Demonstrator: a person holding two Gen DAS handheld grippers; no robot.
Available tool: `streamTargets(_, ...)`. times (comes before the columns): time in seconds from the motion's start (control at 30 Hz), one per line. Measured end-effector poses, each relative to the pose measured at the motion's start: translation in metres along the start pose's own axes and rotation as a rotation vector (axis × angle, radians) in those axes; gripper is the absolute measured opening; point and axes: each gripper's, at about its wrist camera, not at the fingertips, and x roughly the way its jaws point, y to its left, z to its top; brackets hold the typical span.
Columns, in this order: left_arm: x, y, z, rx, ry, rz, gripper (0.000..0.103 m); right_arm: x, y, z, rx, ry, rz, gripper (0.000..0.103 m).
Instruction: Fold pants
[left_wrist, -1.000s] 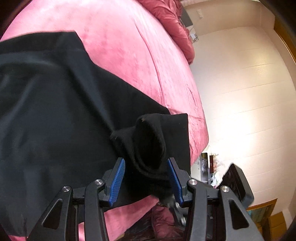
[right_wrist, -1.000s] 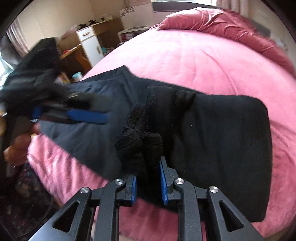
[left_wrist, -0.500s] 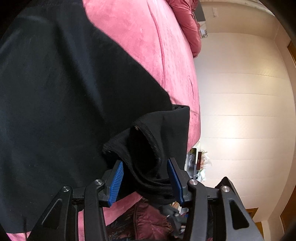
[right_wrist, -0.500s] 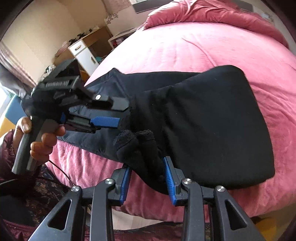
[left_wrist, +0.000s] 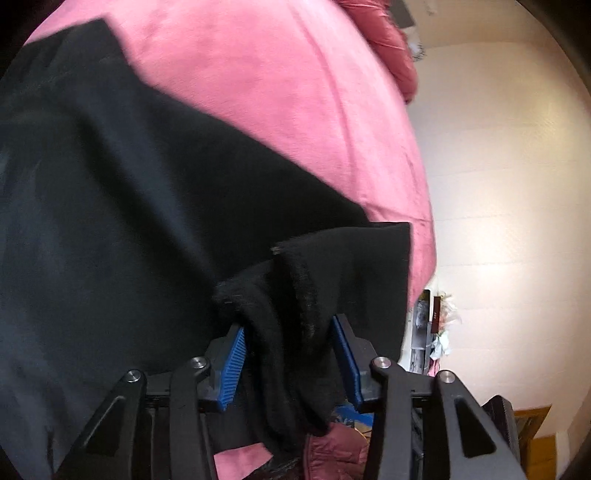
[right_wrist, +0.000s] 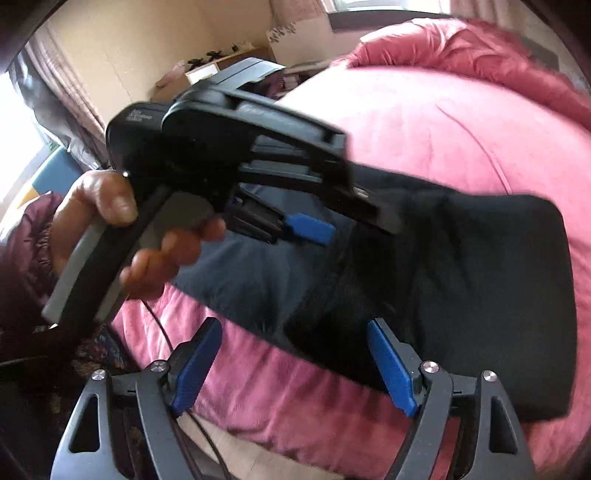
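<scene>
The black pants (left_wrist: 122, 221) lie spread on the pink bed (left_wrist: 280, 92). In the left wrist view my left gripper (left_wrist: 291, 350) has a bunched fold of the pants' edge (left_wrist: 295, 302) between its blue pads, the jaws standing fairly wide around the cloth. In the right wrist view the pants (right_wrist: 480, 273) lie folded over near the bed's front edge. My right gripper (right_wrist: 295, 354) is open and empty just above that edge. The left gripper's body (right_wrist: 236, 147) and the hand holding it (right_wrist: 110, 221) show at the left there.
A crumpled pink duvet (right_wrist: 461, 44) lies at the bed's far end. A cabinet with clutter (right_wrist: 218, 62) stands against the wall at the left. A pale tiled floor (left_wrist: 498, 184) lies beside the bed, with small items (left_wrist: 436, 325) near its corner.
My right gripper has opened and let go of the bunched pants fabric, which now lies on the bed. My left gripper still has its fold and has moved close in front of the right camera.
</scene>
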Motion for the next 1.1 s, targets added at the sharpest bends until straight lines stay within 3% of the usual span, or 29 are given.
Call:
streamTargets(0.07,-0.001,0.008,-0.004,-0.03,0.002,-0.023,0.046,-0.012,-0.016,-0.005,0.074,-0.008,-0.001,0.081)
streamTargets(0.23,-0.012,0.0,-0.011,0.041,-0.015,-0.033,0.043,-0.044,-0.063,-0.031,0.255,-0.028,-0.062,0.081)
streamTargets(0.3,-0.019,-0.012,-0.014,0.114,-0.047,-0.015,0.016,-0.058,-0.081,-0.044,0.321,-0.033,-0.105,0.081)
streamTargets(0.4,-0.03,-0.014,-0.013,0.169,-0.08,0.004,0.013,-0.077,-0.099,-0.064,0.388,-0.043,-0.191,0.078)
streamTargets(0.47,-0.036,-0.012,-0.01,0.165,-0.088,0.008,0.013,-0.086,-0.11,-0.074,0.414,-0.044,-0.287,0.069)
streamTargets(0.57,-0.05,-0.004,-0.003,0.137,-0.102,-0.011,0.012,-0.085,-0.131,-0.08,0.453,-0.029,-0.427,0.067)
streamTargets(0.73,-0.056,-0.008,0.004,0.16,-0.11,-0.06,0.012,-0.07,-0.142,-0.069,0.481,-0.056,-0.375,0.067)
streamTargets(0.87,-0.077,-0.008,0.006,0.18,-0.132,-0.074,0.011,-0.057,-0.126,-0.053,0.399,-0.062,-0.427,0.066)
streamTargets(0.9,-0.083,-0.004,0.007,0.18,-0.138,-0.06,0.011,-0.056,-0.126,-0.052,0.404,-0.07,-0.441,0.063)
streamTargets(0.97,-0.08,-0.005,0.006,0.183,-0.147,-0.014,0.011,-0.055,-0.127,-0.052,0.425,-0.064,-0.436,0.045)
streamTargets(1.1,-0.069,0.028,0.014,0.145,-0.139,0.144,0.011,-0.043,-0.119,-0.056,0.4,-0.008,-0.411,0.045)
